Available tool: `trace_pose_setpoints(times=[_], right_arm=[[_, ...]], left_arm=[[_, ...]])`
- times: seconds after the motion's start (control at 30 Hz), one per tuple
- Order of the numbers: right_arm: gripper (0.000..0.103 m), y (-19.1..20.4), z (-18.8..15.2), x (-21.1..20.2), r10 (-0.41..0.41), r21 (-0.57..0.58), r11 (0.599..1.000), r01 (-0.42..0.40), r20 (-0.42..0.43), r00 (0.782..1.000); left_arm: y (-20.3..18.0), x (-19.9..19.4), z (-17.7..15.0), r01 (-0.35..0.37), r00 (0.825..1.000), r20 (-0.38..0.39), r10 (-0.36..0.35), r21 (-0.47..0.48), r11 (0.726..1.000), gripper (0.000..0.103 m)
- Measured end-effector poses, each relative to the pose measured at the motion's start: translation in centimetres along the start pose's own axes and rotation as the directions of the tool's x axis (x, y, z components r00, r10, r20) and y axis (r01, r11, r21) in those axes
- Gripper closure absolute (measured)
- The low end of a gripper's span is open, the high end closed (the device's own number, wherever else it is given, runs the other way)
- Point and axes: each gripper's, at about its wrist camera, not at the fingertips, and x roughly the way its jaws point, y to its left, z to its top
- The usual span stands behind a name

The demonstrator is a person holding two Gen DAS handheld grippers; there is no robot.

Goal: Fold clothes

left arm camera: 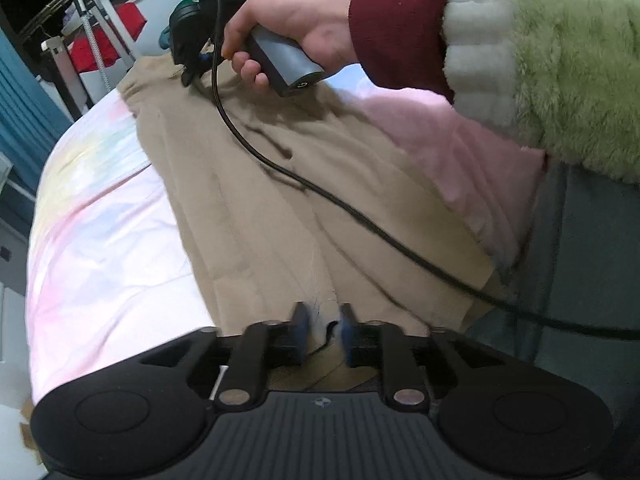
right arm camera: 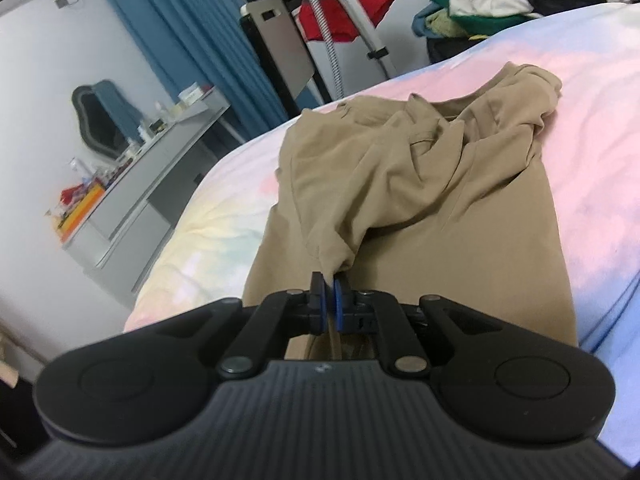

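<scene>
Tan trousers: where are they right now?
The tan trousers lie mid-frame in both views on the pastel bedsheet, a bunched fold pinched in the right claw.

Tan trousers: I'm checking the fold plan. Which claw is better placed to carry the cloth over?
Right. The right claw is pinched on a raised fold of the tan trousers; the left claw stands open above flat cloth.

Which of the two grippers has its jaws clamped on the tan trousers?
The right gripper: a pinched-up fold of the tan trousers runs between its nearly shut jaws. The left gripper has a clear gap between its jaws, with the cloth lying loose below.
</scene>
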Motion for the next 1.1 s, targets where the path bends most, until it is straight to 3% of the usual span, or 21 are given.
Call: trace_pose_setpoints(times=[0.03,0.07,0.13,0.2,0.27,0.33,0.43,0.53,0.6,0.77,0.87,1.0,1.1], right_arm=[[0.092,0.2,0.1,-0.7,0.007,-0.009,1.0,-0.007,-0.002,1.0],[0.09,0.4,0.2,-1.4,0.015,-0.017,1.0,-0.015,-0.001,1.0],[0.075,0.9,0.1,-3.3,0.03,-0.025,0.999,-0.03,0.008,1.0],[0.054,1.2,-0.3,-5.5,0.034,-0.026,0.999,-0.034,0.021,0.999],[0.051,1.5,-0.9,-7.8,0.021,-0.032,0.999,-0.02,0.022,1.0],[0.051,1.7,-1.8,-10.2,-0.01,-0.033,0.999,0.011,0.016,1.0],[0.051,1.2,-3.6,-13.6,-0.049,0.011,0.999,0.049,0.006,0.999],[0.05,-0.3,-6.8,-16.7,-0.055,0.11,0.992,0.057,-0.029,0.998],[0.05,-0.9,-9.4,-18.1,-0.058,0.143,0.987,0.068,-0.075,0.996],[0.05,-1.2,-14.3,-19.2,-0.061,0.17,0.981,0.099,-0.217,0.974],[0.051,-0.4,-15.4,-18.9,-0.057,0.159,0.982,0.103,-0.268,0.962],[0.052,0.4,-16.6,-18.1,-0.13,0.105,0.98,0.171,-0.319,0.939],[0.051,0.6,-17.3,-17.8,-0.134,0.089,0.98,0.176,-0.354,0.926]], left_arm=[[0.3,-0.4,0.0,0.008,1.0,0.017,-0.008,-0.012,1.0,0.047],[0.7,-0.8,-0.1,0.019,0.999,0.037,-0.018,-0.03,0.999,0.042],[1.7,-1.7,-0.2,0.047,0.996,0.085,-0.041,-0.072,0.996,0.031],[3.1,-2.7,-0.5,0.078,0.987,0.152,-0.057,-0.133,0.988,0.024],[4.9,-3.1,-0.7,0.104,0.978,0.199,-0.062,-0.208,0.973,0.023],[7.1,-3.0,-0.7,0.125,0.975,0.217,-0.057,-0.319,0.939,0.022],[10.5,-1.8,-0.7,0.126,0.98,0.199,-0.029,-0.494,0.86,0.022],[12.3,-0.4,-1.0,0.093,0.988,0.152,-0.005,-0.575,0.813,0.022],[13.3,0.3,-1.5,0.112,0.991,0.129,-0.04,-0.611,0.784,0.022],[13.7,1.2,-2.1,0.128,0.992,0.095,-0.087,-0.628,0.767,0.022],[13.8,2.2,-2.5,0.146,0.989,0.076,-0.127,-0.647,0.749,0.023],[14.4,3.2,-3.1,0.209,0.976,0.092,-0.199,-0.667,0.715,0.023],[14.4,3.6,-3.1,0.216,0.973,0.086,-0.215,-0.667,0.713,0.023]])
